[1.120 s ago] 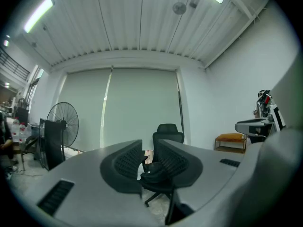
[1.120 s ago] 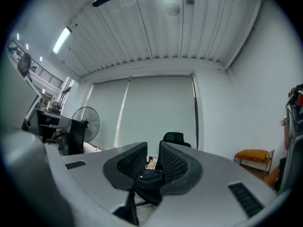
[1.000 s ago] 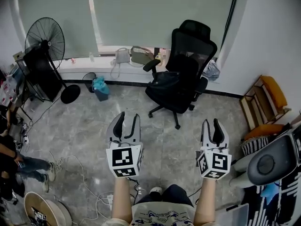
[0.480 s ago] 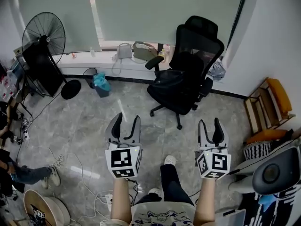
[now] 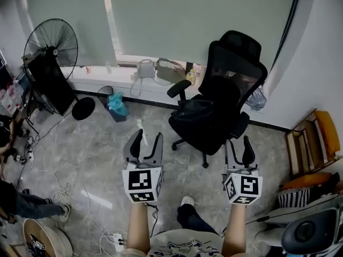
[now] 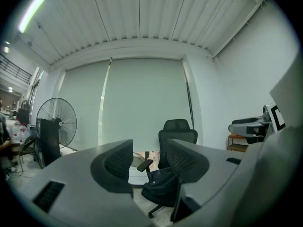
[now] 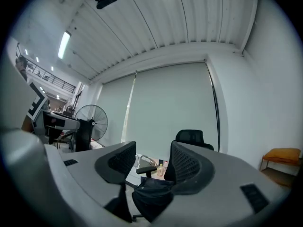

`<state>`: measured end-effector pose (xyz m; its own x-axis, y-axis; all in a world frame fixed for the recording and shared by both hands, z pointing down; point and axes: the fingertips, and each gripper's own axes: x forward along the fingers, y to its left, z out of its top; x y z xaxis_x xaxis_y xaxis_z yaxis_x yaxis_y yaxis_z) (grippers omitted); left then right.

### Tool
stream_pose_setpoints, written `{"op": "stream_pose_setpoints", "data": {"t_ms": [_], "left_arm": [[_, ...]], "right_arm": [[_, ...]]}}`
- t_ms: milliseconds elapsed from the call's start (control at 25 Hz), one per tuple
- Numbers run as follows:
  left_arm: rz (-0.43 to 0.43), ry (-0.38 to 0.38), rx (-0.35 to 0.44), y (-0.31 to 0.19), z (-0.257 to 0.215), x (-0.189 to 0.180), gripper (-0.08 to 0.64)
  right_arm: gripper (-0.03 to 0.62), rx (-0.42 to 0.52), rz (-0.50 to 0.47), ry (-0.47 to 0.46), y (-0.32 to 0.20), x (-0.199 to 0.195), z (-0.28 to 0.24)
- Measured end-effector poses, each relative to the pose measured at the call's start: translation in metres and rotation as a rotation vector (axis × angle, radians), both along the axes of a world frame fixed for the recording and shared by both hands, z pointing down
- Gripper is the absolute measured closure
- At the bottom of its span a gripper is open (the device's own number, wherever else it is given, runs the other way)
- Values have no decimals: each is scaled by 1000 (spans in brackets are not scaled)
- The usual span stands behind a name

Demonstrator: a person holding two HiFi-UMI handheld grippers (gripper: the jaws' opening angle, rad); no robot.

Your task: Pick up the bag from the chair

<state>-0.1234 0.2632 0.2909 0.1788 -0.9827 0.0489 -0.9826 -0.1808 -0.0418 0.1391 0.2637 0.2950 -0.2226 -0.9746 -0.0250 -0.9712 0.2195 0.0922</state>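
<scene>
A black bag (image 5: 194, 111) lies slumped on the seat of a black office chair (image 5: 236, 63) by the window. The left gripper view shows the bag (image 6: 160, 178) on the chair (image 6: 176, 129) ahead, and so does the right gripper view, with the bag (image 7: 151, 193) below the chair (image 7: 190, 136). My left gripper (image 5: 148, 135) is held level, short of the chair's left side. My right gripper (image 5: 237, 144) hangs just before the seat's near edge. Both grippers' jaws have just been opening, with nothing between them (image 6: 149, 162) (image 7: 151, 165).
A standing fan (image 5: 51, 44) is at the far left, with a small bin (image 5: 115, 103) next to it. Bags and a bottle lie on the window sill (image 5: 161, 68). A wooden shelf (image 5: 316, 141) stands at the right. Cables (image 5: 80, 197) trail over the floor.
Both grippers have advanced toward the chair, which now looms larger and nearer. The jaws of both stand wider apart than a second ago.
</scene>
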Motion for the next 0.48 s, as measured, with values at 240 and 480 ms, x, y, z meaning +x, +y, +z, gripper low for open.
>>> {"op": "stream_pose_setpoints", "data": {"t_ms": [240, 480], "left_arm": [[-17, 0, 16, -88, -9, 30, 339], [-28, -7, 8, -145, -9, 51, 339]], "right_arm": [[348, 24, -27, 14, -95, 34, -14], [348, 5, -42, 14, -162, 54, -7]]}}
